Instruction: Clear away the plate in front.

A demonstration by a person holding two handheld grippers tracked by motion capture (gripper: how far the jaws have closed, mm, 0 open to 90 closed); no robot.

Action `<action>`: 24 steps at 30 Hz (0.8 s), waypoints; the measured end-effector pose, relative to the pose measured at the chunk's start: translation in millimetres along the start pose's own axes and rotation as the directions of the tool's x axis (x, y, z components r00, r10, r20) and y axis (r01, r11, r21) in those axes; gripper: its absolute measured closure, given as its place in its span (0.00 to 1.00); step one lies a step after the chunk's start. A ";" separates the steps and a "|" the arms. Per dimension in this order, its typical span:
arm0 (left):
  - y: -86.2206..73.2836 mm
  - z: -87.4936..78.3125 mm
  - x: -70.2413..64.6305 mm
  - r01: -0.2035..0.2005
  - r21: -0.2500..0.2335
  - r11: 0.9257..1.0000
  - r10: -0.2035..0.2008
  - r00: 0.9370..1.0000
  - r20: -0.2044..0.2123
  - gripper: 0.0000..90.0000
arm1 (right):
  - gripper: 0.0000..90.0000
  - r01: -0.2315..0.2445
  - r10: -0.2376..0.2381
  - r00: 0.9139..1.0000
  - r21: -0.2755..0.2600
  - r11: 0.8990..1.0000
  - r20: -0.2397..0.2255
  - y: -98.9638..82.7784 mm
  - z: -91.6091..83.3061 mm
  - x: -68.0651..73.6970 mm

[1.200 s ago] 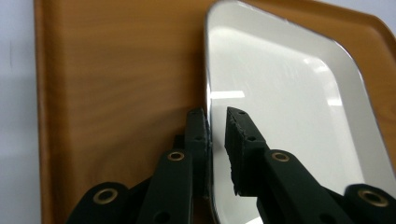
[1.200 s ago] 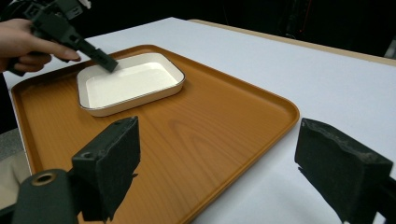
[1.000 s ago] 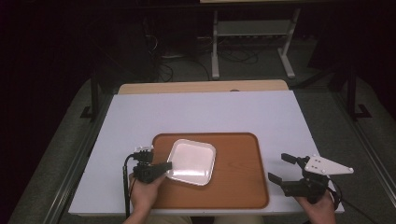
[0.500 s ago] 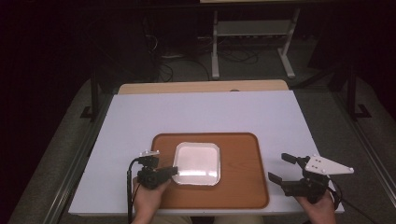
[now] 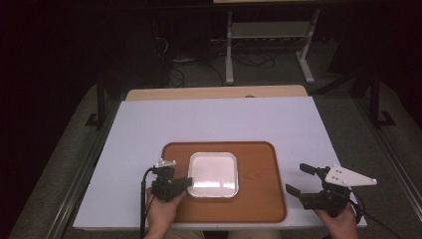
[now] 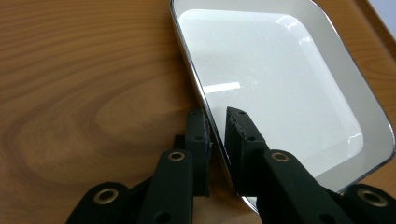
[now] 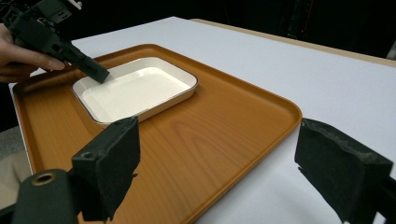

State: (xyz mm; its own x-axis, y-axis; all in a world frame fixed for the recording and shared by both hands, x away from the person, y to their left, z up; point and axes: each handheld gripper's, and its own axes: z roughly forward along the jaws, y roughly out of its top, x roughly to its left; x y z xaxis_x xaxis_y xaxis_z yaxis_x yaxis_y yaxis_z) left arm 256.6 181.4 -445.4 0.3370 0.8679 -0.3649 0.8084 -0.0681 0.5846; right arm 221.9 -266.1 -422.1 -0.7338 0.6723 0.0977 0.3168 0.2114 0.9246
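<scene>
We see our left hand-held gripper (image 6: 215,122) clamped on the near-left rim of the white square dish (image 5: 213,174), which lies on the wooden tray (image 5: 259,199) on the bench (image 5: 219,119), while our right hand-held gripper (image 5: 304,180) waits wide open beyond the tray's right edge.

white table top (image 5: 219,122) | metal rack (image 5: 268,37) on floor behind | cables (image 5: 174,55) beside rack
</scene>
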 end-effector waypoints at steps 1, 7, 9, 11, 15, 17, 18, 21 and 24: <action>0.3 0.3 -0.2 -0.004 -0.001 1.000 0.004 1.000 -0.001 0.88 | 0.15 0.000 0.000 1.000 0.000 1.000 0.000 0.0 -0.1 0.0; 2.1 -1.5 0.0 -0.045 -0.010 0.999 0.045 0.999 -0.015 0.86 | 0.15 0.002 -0.002 1.000 0.004 1.000 -0.002 -0.1 0.6 0.2; 2.9 -3.1 0.8 -0.063 -0.015 0.998 0.063 0.998 -0.019 0.84 | 0.15 0.000 0.000 1.000 0.004 1.000 -0.002 -0.2 0.5 0.1; 3.7 -4.7 1.3 -0.084 -0.018 0.996 0.084 0.996 -0.017 0.81 | 0.15 -0.003 0.003 1.000 0.005 1.000 -0.003 -0.4 0.7 -0.3; 5.2 -9.6 3.7 -0.117 -0.032 0.993 0.117 0.993 0.006 0.76 | 0.15 -0.001 0.001 1.000 0.009 1.000 -0.002 -0.6 1.3 0.0; 6.7 -11.3 5.4 -0.131 -0.033 0.991 0.132 0.991 0.017 0.76 | 0.15 -0.001 0.001 1.000 0.010 1.000 -0.002 -0.6 1.6 0.0; 7.0 -12.6 6.5 -0.135 -0.044 0.990 0.136 0.990 0.025 0.74 | 0.15 -0.001 0.001 1.000 0.012 1.000 -0.002 -0.6 1.8 0.0; 8.5 -16.8 9.3 -0.163 -0.062 0.985 0.166 0.985 0.041 0.73 | 0.15 0.000 0.000 1.000 0.016 1.000 0.000 -0.6 2.2 0.3; 11.6 -21.6 14.1 -0.173 -0.083 0.981 0.178 0.982 0.065 0.70 | 0.15 0.000 0.000 1.000 0.021 1.000 0.002 -0.8 2.9 -0.1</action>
State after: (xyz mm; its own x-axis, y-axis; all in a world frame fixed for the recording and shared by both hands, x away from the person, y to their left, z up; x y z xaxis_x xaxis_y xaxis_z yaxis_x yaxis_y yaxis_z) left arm 260.4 203.4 -428.1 0.5062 0.8081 -0.3012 0.6951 -0.1756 0.6972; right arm 223.4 -264.3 -423.9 -0.7324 0.6739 0.0974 0.3298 0.2260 0.9166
